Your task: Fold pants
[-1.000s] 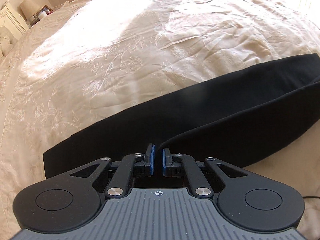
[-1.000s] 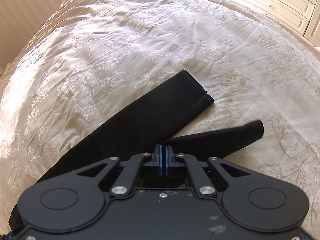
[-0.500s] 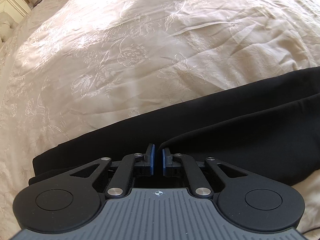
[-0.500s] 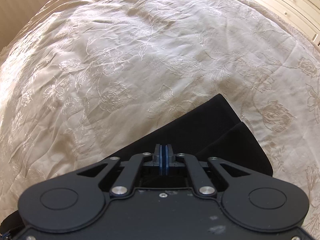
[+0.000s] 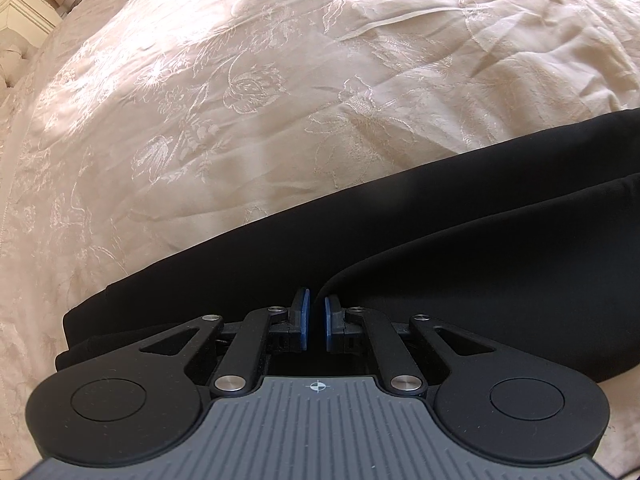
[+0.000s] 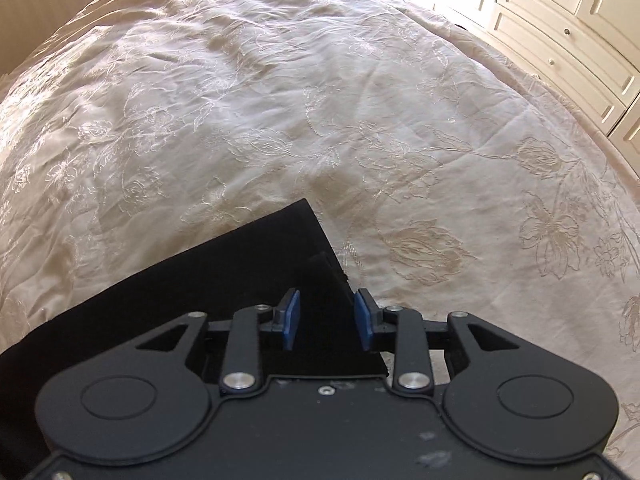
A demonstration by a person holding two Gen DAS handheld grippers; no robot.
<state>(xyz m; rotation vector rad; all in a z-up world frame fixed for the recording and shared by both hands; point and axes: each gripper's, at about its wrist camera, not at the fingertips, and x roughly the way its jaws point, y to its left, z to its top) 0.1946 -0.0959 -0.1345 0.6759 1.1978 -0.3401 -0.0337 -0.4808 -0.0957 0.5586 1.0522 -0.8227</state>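
Right gripper (image 6: 326, 318): jaws opening, blue pads (image 6: 291, 319) parted, black cloth lying in the gap but not pinched. Released, or releasing, the hem end of the pants (image 6: 224, 280). Two cuffs stacked just beneath and ahead of the pads, upper leg laid on lower, corners nearly matched; lower cuff corner poking a little past the upper toward the far side.

Left gripper (image 5: 316, 322): pads nearly together, narrow dark slit between them. Fold edge of the upper pant leg (image 5: 480, 272) running straight up to the slit; appears pinched there, though dark fabric against dark mechanism makes the contact hard to confirm. Read as closed on the cloth.

Long axis of the garment: across both views, from the waist end at the left gripper's side to the cuffs at the right gripper's side. Lies along the near edge of the bed, flat, legs one over the other. Judgement: lengthwise fold done or almost done; next fold must run across this long axis, so cuff end nearest the right gripper, waist end nearest the left.

Beyond the pants: cream embroidered bedspread (image 6: 280, 120), creased, sunlit, otherwise bare toward the far edge.

Farther: white drawer fronts (image 6: 560, 32) past the bed's right corner; pale bedside cabinet (image 5: 24, 12) at far left.
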